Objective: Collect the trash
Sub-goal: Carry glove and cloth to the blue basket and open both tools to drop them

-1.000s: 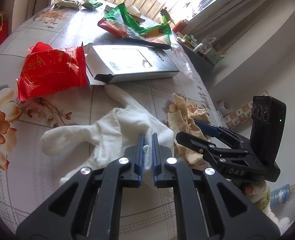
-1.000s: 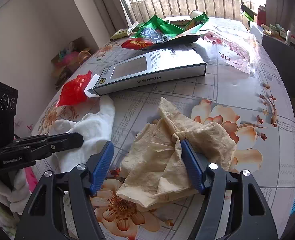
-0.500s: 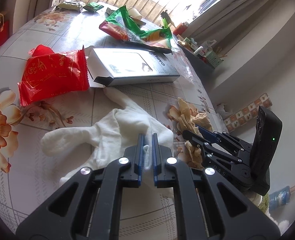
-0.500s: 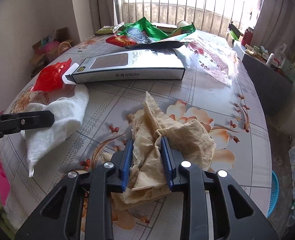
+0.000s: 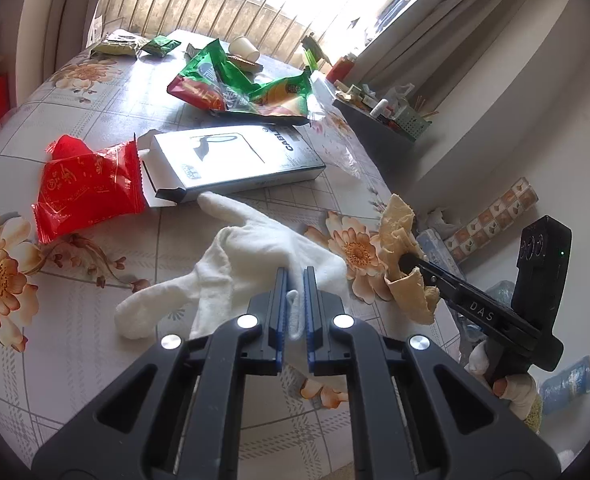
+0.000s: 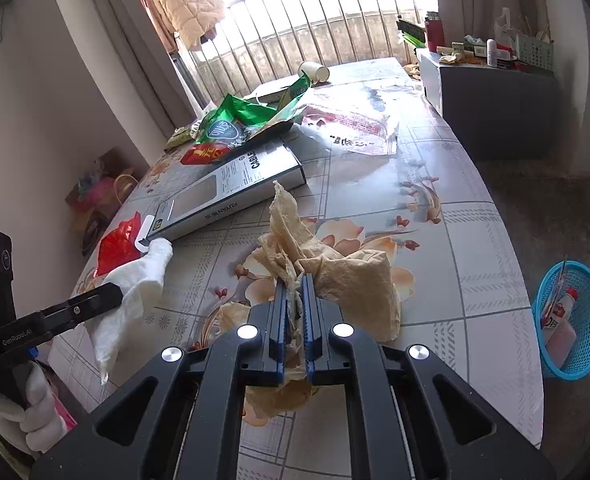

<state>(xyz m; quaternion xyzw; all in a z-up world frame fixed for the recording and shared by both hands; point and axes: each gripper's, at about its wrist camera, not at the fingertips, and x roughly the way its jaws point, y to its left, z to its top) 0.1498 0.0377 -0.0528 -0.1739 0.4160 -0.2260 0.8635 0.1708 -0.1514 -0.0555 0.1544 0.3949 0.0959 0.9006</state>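
Observation:
My left gripper is shut on a white cloth glove, which lies draped on the flowered table; the glove also shows in the right wrist view. My right gripper is shut on a crumpled tan paper and holds it lifted above the table; the paper also shows in the left wrist view. A blue trash basket stands on the floor to the right of the table.
A red wrapper, a white cable box, green snack bags, a paper cup and a clear plastic bag lie on the table. A dark cabinet stands beyond the far right.
My right gripper closed on the tan paper and lifted it off the table. My left gripper stayed shut on the glove and rose slightly.

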